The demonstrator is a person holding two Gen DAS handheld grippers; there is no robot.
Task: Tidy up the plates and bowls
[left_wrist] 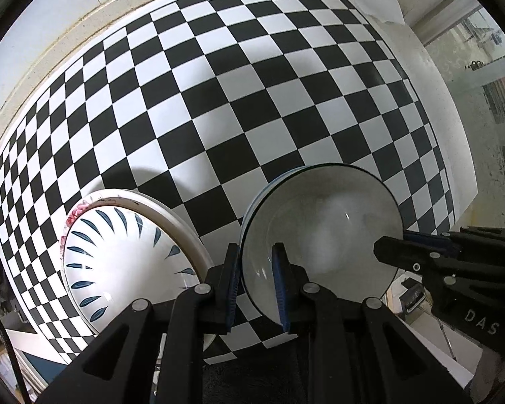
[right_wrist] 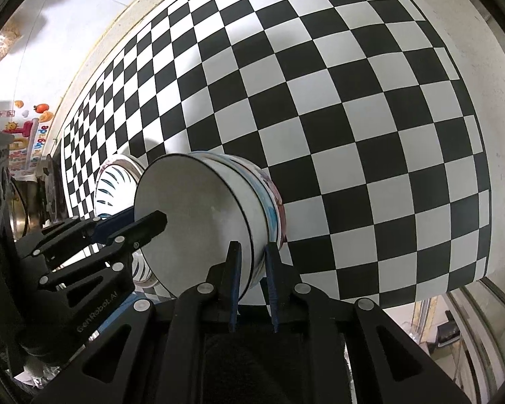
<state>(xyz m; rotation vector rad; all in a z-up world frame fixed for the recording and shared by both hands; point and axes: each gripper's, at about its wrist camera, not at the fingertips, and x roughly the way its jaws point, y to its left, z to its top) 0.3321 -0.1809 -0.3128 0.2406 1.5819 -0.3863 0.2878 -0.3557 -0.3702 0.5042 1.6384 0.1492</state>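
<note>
Left wrist view: the left gripper (left_wrist: 257, 281) is pinching the rim of the white bowl (left_wrist: 323, 232) on the checkered cloth (left_wrist: 219, 101), beside the leaf-patterned bowl (left_wrist: 124, 256).

Right wrist view: the right gripper (right_wrist: 254, 286) is straddling the bowl's opposite rim, jaws clasping it loosely.

Lower bowls (right_wrist: 272, 202) mostly hidden by top bowl (right_wrist: 198, 215)

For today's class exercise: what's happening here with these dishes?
A person holds two grippers on the rim of a white bowl that tops a stack of bowls on the checkered table. The left gripper and right gripper straddle opposite sides of the rim. A plate with blue leaf marks sits beside it.
</note>
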